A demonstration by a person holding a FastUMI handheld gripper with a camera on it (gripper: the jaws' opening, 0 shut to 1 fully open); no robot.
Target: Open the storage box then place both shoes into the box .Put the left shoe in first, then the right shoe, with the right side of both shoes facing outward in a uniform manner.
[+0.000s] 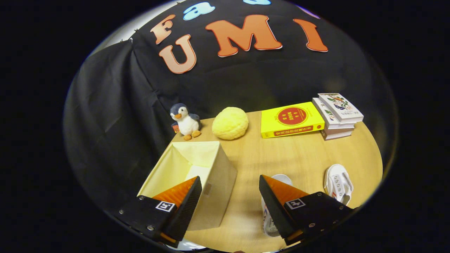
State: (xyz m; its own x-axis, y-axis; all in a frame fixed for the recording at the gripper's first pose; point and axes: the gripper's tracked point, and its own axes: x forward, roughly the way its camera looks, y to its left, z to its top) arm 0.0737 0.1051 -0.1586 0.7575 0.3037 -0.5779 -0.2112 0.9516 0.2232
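The gripper (230, 182) hangs over the near part of the wooden table (295, 158) with its two fingers spread wide apart and nothing held between them. One finger overlaps the near wall of the storage box (214, 182), a pale fabric cube that stands open at the top; its cream lining shows, but the finger hides the near corner of the inside, so the floor of the box cannot be made out. The other finger covers most of a white shoe (272, 218) lying on the table beneath it: only the rounded end ahead of the fingertip and a strip of the side beside the finger can be seen, too little to tell which foot it fits. A second white shoe (338, 184) lies just beyond and to the outer side of that finger, well apart from the box, its near end cut off. Farther back sit a toy penguin (185, 121), a yellow knobbly cushion (230, 123), a yellow book (291, 119) and a small stack of books (337, 114), all against the black cloth wall (116, 116).
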